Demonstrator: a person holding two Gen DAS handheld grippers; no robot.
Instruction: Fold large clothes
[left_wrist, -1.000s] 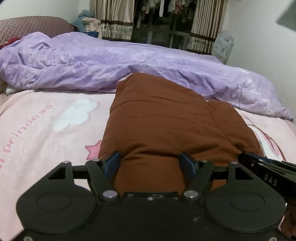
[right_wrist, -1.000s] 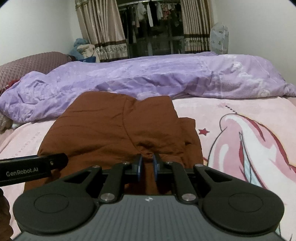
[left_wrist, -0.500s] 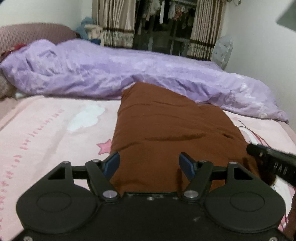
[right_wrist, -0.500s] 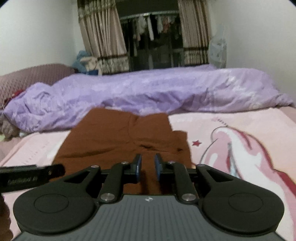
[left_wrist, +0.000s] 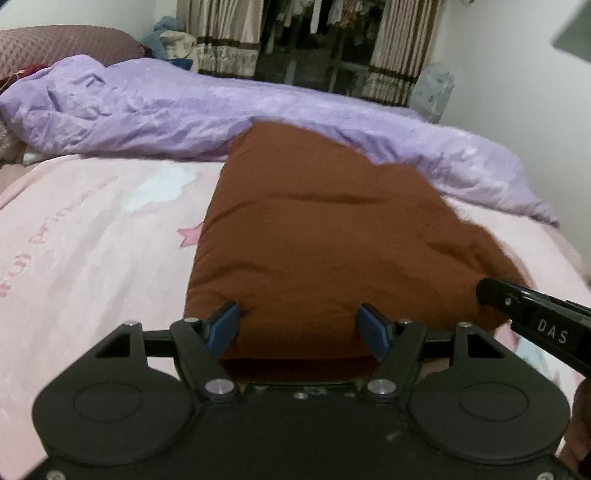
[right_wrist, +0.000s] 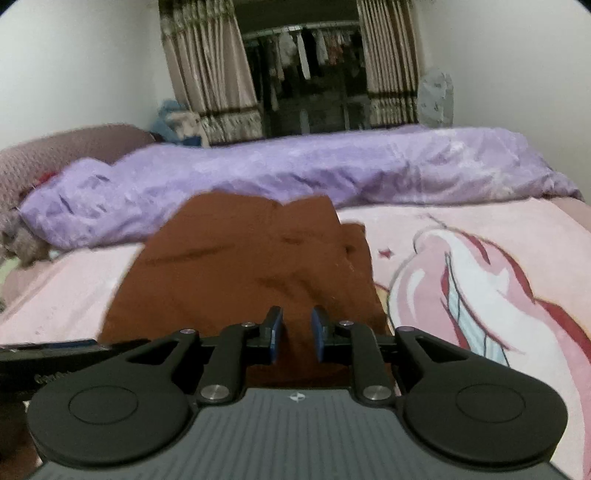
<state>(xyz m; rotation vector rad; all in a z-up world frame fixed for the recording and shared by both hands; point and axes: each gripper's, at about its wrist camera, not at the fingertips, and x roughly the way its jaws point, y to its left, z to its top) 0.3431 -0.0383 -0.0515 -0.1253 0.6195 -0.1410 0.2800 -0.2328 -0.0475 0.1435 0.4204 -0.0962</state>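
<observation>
Since a second ago, your right gripper (right_wrist: 297, 334) has let its pads part from near-touching to a narrow gap, and both cameras have drawn back a little from the cloth. No cloth is pinched between those right pads now; the brown garment (right_wrist: 240, 280) merely shows through the slit, so you seem to have released its near edge there. Your left gripper (left_wrist: 299, 326) stands wide apart, its blue fingertips (left_wrist: 225, 325) straddling the garment's near hem without clamping it, likely so the fold settles flat. Outward, the garment lies as a folded rectangle on the pink bedspread (left_wrist: 92, 240), its far end against the purple duvet (left_wrist: 147, 114). On the right side a looser layer juts beyond the neat edge and probably needs tucking next.
</observation>
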